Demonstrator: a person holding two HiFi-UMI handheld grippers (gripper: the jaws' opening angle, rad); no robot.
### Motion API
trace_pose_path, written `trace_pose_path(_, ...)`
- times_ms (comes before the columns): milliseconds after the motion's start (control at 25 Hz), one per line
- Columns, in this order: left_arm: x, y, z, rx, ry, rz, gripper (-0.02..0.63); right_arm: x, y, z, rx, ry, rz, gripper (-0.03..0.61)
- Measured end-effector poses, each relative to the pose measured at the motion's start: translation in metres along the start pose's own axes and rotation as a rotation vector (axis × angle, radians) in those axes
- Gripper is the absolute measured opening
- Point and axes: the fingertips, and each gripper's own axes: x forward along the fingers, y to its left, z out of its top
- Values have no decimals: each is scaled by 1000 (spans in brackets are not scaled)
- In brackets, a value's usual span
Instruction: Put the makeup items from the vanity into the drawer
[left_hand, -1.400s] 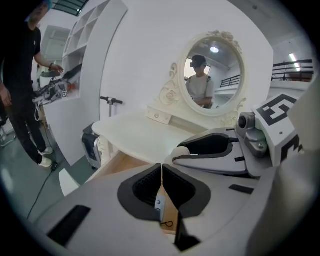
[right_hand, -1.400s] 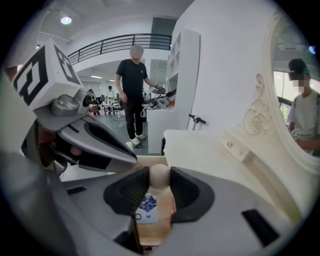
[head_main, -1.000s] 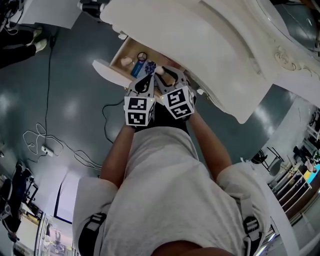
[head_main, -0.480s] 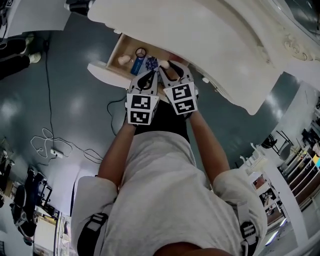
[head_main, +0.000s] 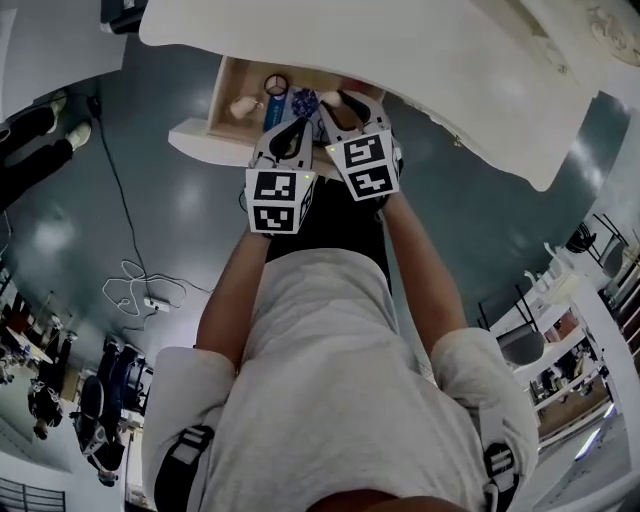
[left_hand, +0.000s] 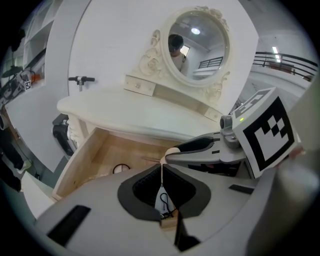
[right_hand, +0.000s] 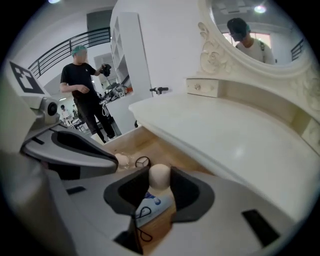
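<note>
Makeup sponge (right_hand: 160, 176), beige and egg-shaped, sits between the jaws of the right hand-held gripper (head_main: 352, 105), with the dark pads pressing on it from both sides. It hangs over the open wooden drawer (left_hand: 92, 155), which shows at the upper middle of the head view, pulled out from under the white bench (head_main: 420, 50).

Several things lie on the drawer's floor. A second beige sponge (head_main: 243, 105) is toward its left end. A small dark ring (head_main: 276, 85) lies just to the right of that sponge, higher in the frame. A blue-and-white packet (head_main: 287, 108) lies beside them; in the right gripper view it shows directly below the held sponge.

The left hand-held gripper (left_hand: 161, 167) is just beside the right one, also above the drawer. Its jaws stand together with only a thin slit between them, and they grip nothing. An oval mirror (left_hand: 197, 42) in a carved white frame stands at the back of the bench.
</note>
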Motion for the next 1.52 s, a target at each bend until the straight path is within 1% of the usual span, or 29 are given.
trace_pose_path(200,7,7,2,32,13,8,14,13,-3,-11,2,23,-15,140)
trace_pose_path(360,12,17,3,30,20,17,14,23,-3,-16,7,41,-19,140)
trace_pose_path(480,17,25,4,43,32,31,14,31,-4,-18,13,58,-24,140)
trace_pose_path(680,21,28,10,31,20,26,14,43,-3,-17,-52,79,-41,141)
trace_pose_path(760,20,29,9,33,21,29,14,45,-2,-16,-57,86,-44,144)
trace_pose_path(960,16,30,3,9,27,38,14,40,-2,-14,-65,61,-47,158)
trace_pose_path(1080,13,28,6,14,20,43,14,33,-3,-13,-76,50,-41,187)
trace_pose_path(1280,2,19,12,16,6,43,15,13,-2,-13,-79,47,-35,187)
trace_pose_path(1360,-3,14,17,18,-3,38,14,1,-2,-9,-86,30,-43,165)
trace_pose_path(1480,-10,2,25,28,-17,25,14,-22,-5,1,-85,-13,-62,102)
trace_pose_path(1520,-13,-3,28,34,-22,18,14,-31,-6,5,-82,-36,-67,55)
